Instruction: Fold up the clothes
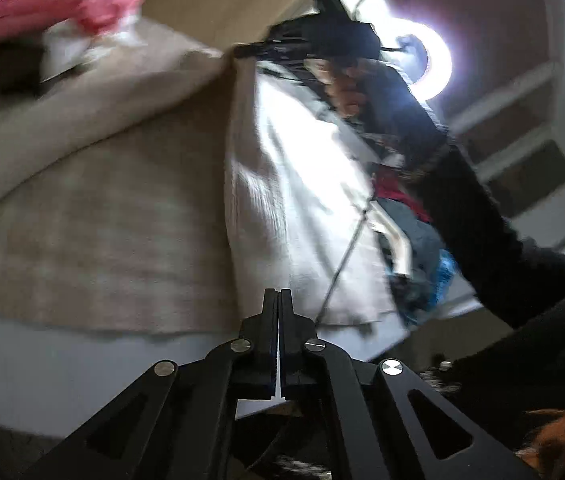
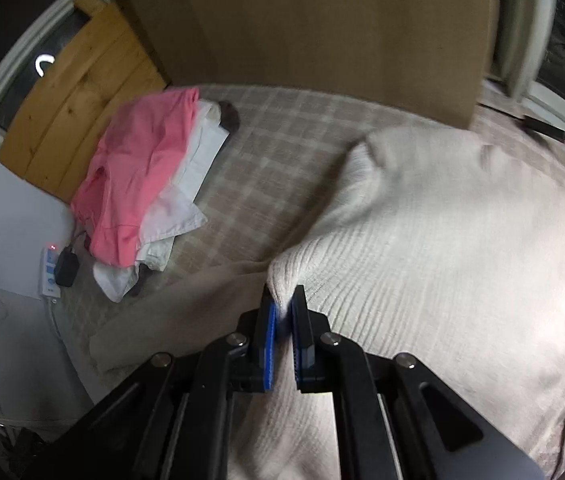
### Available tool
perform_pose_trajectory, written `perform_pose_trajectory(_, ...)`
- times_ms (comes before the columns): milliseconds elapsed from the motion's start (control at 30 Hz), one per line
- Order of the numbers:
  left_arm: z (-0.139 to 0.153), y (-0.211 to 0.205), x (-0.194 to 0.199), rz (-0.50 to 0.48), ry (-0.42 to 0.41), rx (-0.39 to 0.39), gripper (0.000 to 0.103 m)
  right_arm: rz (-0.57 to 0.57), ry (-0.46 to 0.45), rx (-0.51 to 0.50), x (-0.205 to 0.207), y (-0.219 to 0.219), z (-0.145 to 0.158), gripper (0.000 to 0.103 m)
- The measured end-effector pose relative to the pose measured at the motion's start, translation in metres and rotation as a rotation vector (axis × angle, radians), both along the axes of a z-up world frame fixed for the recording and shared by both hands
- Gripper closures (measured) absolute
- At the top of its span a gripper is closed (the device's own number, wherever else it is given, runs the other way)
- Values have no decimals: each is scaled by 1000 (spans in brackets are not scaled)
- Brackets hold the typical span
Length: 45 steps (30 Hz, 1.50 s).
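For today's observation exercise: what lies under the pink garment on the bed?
Under the pink garment lie white clothes, stacked on the checked bed cover. A dark item peeks out behind. Anything deeper in the pile is covered.

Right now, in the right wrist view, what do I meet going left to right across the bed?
White power strip at the bed's left edge → pink garment topping the folded pile → bare checked bedcover → cream ribbed sweater, a fold of it pinched in the right tool.
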State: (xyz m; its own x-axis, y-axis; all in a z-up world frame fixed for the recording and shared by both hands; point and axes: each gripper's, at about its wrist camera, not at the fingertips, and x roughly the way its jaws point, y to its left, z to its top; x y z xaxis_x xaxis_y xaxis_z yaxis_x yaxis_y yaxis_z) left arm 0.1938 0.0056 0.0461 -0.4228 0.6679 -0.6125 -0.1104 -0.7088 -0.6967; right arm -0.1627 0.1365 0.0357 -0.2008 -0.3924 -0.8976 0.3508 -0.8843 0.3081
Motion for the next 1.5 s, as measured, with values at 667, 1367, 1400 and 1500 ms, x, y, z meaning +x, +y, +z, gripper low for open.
perform_pose_trajectory(667, -40, 78, -60, -128, -108, -288, 65, -344, 143, 124, 220, 215, 24, 56)
perform_pose_trajectory(1367, 35, 45, -29, -139, 48, -216, 101, -436, 97, 57, 351, 265, -8, 99)
perform_pose_trajectory(1400, 27, 43, -27, -141, 24, -227, 100, -430, 90, 77, 351, 263, -8, 99)
perform_pose_trajectory(1500, -16, 45, -29, -167, -98, -255, 102, -412, 69, 136, 354, 257, -7, 99)
